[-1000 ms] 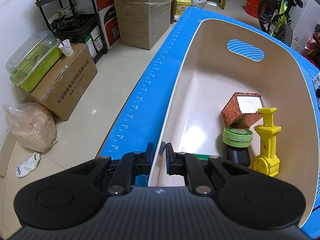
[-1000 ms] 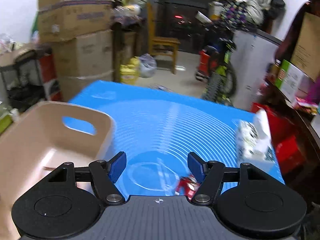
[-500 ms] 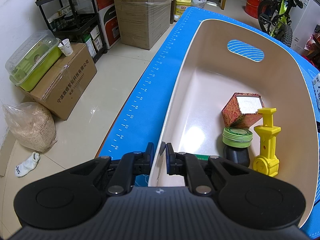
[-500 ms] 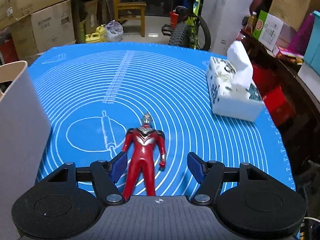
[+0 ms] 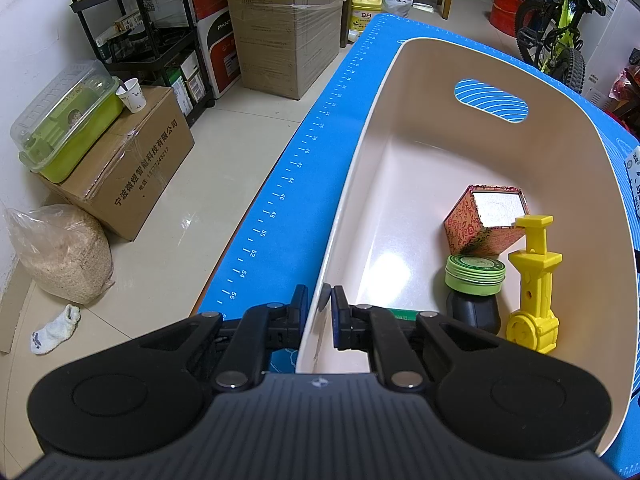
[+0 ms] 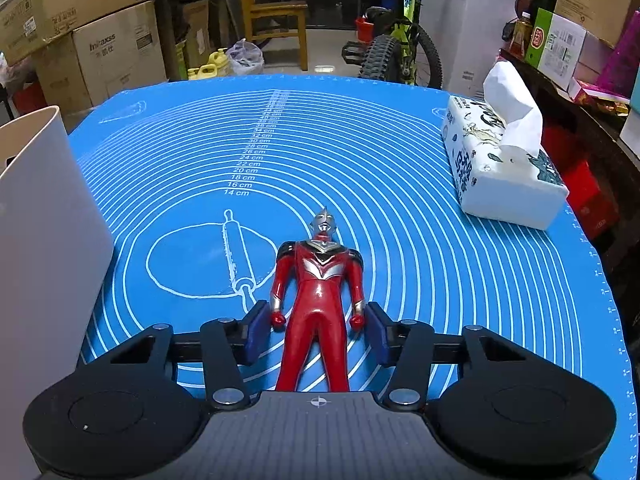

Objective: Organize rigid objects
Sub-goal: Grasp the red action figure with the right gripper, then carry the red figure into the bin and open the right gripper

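Blue mat (image 6: 400, 168), figure (image 6: 316, 300) between tool (image 6: 316, 334) fingers.

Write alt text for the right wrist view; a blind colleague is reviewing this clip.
The open right tool straddles a red and silver hero figure lying face up on a blue baking mat, one finger beside each of its hands. A beige bin stands at left, a tissue pack at right.

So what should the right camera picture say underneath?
Open right gripper straddling a red toy figure lying on the blue mat.
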`<state>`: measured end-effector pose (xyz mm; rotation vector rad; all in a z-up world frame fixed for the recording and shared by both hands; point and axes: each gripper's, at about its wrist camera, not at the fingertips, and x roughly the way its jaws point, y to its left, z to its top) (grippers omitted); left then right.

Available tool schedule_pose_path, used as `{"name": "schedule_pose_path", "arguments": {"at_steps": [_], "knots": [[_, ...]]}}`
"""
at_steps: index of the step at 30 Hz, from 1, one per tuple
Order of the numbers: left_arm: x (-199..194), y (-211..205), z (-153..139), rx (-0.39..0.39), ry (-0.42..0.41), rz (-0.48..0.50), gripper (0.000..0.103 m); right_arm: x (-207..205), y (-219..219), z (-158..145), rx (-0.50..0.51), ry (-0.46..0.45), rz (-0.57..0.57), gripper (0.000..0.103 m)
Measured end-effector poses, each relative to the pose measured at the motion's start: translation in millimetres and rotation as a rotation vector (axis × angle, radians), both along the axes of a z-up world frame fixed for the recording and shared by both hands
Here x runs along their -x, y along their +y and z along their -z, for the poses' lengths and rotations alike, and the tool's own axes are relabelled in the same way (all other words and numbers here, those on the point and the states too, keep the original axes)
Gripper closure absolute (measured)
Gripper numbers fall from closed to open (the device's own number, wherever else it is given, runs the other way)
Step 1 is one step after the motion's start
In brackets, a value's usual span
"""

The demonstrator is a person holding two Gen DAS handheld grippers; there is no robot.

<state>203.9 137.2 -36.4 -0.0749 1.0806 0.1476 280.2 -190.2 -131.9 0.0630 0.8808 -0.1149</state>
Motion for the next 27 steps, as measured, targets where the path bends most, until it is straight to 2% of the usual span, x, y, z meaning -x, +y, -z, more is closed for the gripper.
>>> {"name": "schedule_pose_path", "arguments": {"at_steps": [4, 14, 23, 27], "knots": [[0.0, 0.0, 0.0, 0.001, 0.000, 0.000, 0.089, 1.3, 1.4, -3.4, 0.007, 0.009, 0.003, 0.049], [-0.2, -0.6, 0.1, 0.003, 0.000, 0.001, 0.089, 9.8, 5.4, -29.0, -0.024, -0.088, 0.003, 0.049], [-0.2, -0.6, 0.0, 0.003, 0.000, 0.000, 0.089, 28.0, 25.6, -86.9, -0.082, -0.258, -0.055, 0.049], [-0.2, -0.3, 0.0, 0.003, 0.000, 0.001, 0.089, 40.9, 49.0, -117.4, -0.103, -0.341, -0.131, 0.049]]}}
